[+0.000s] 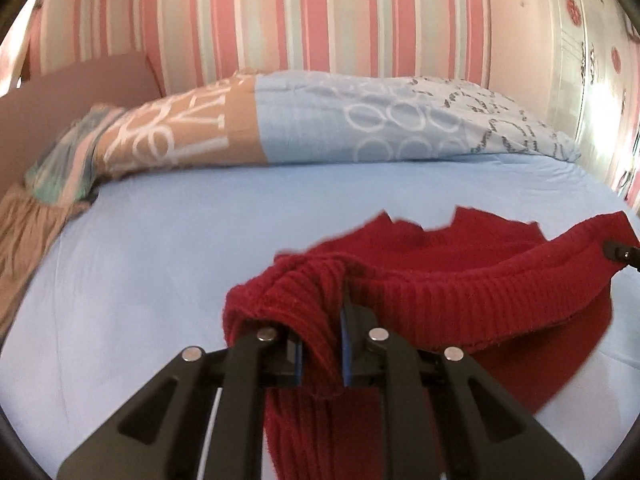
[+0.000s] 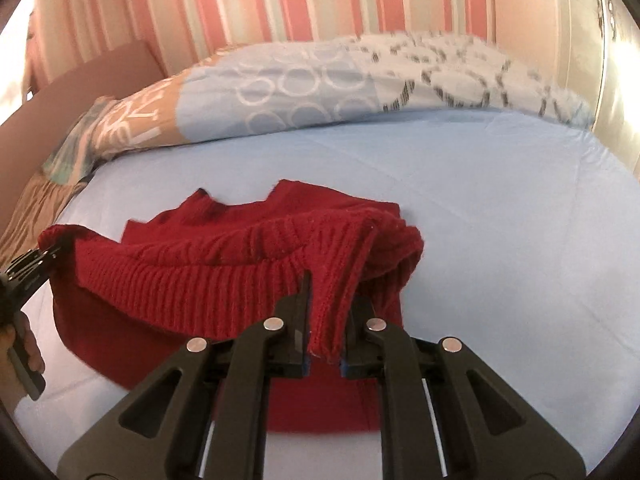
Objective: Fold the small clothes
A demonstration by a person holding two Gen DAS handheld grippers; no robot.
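A small red knitted garment [image 1: 472,280] lies on the light blue bed sheet [image 1: 160,260], its ribbed hem lifted and stretched between both grippers. My left gripper [image 1: 322,320] is shut on the left corner of the ribbed hem, which bunches between the fingers. My right gripper [image 2: 330,308] is shut on the right corner of the same garment [image 2: 200,272]. The right gripper's tip shows at the far right of the left wrist view [image 1: 622,254]. The left gripper shows at the left edge of the right wrist view [image 2: 30,268]. The rest of the garment lies flat beneath the raised hem.
A rolled patterned duvet [image 1: 320,120] in blue, tan and white lies across the far side of the bed. A tan bed skirt [image 1: 28,232] hangs at the left edge. A pink striped wall [image 1: 320,12] stands behind. A white wardrobe [image 1: 592,60] is at the right.
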